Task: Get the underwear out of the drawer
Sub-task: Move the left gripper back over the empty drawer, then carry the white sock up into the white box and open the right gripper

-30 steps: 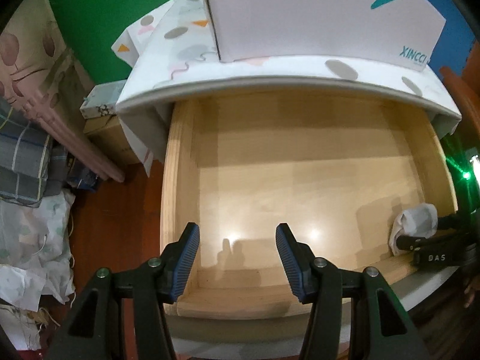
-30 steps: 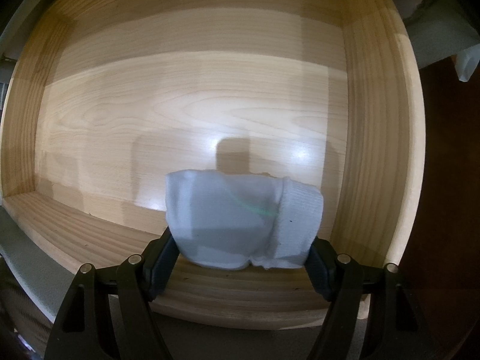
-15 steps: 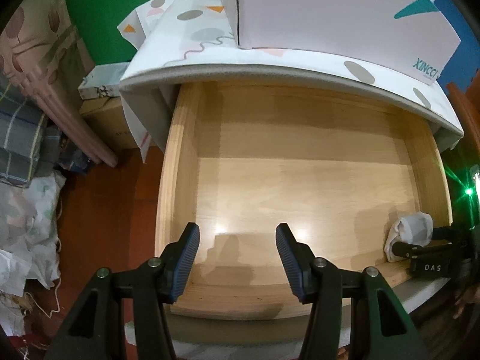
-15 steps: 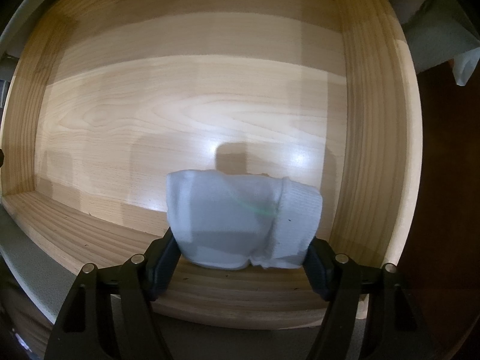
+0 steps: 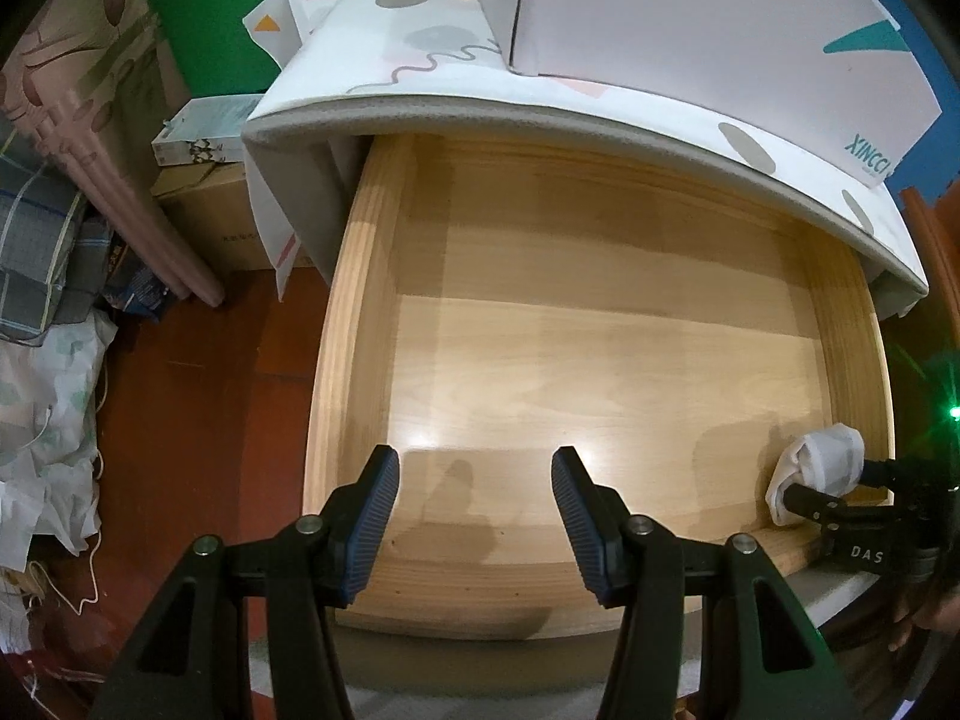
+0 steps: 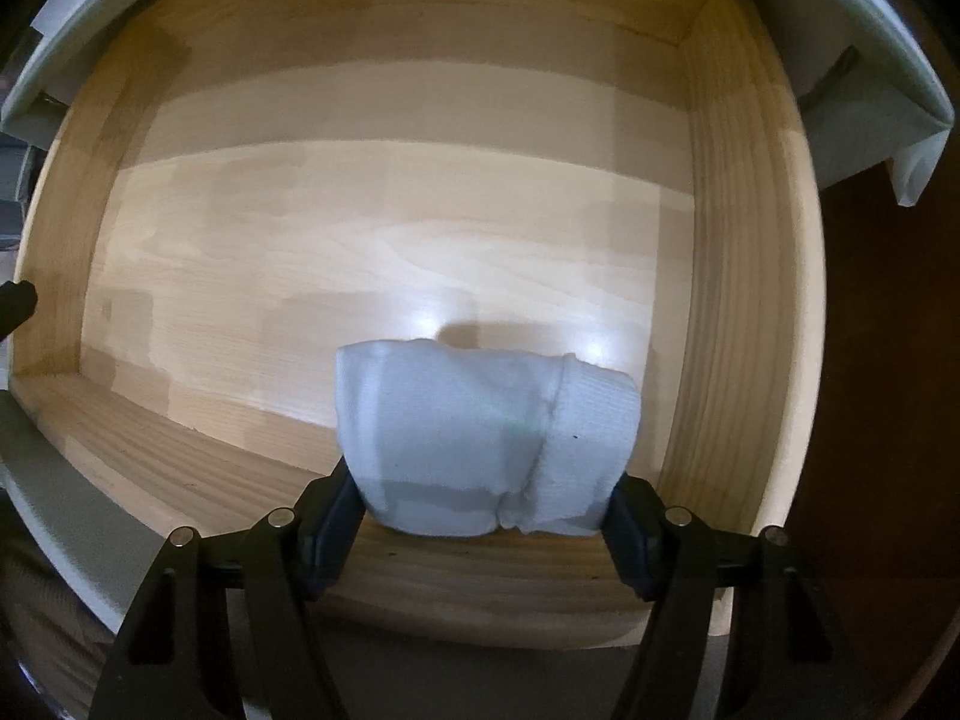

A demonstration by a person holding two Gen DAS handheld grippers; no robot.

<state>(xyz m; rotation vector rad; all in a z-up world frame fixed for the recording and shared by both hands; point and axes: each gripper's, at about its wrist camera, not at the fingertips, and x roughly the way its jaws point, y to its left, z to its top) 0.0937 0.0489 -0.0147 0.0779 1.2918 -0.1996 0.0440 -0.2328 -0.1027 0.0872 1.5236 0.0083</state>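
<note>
We count one pale wooden drawer (image 6: 384, 252), pulled out, and one white folded underwear (image 6: 480, 438) at its front right corner. Our right gripper (image 6: 483, 510) has both pads against the bundle, jaws closing on it; whether it has left the drawer floor we can't quite tell. Our left gripper (image 5: 475, 516) hangs apart, holding nothing.

Home bedroom — wooden drawer (image 5: 600, 360), piled laundry (image 5: 42, 276)
</note>
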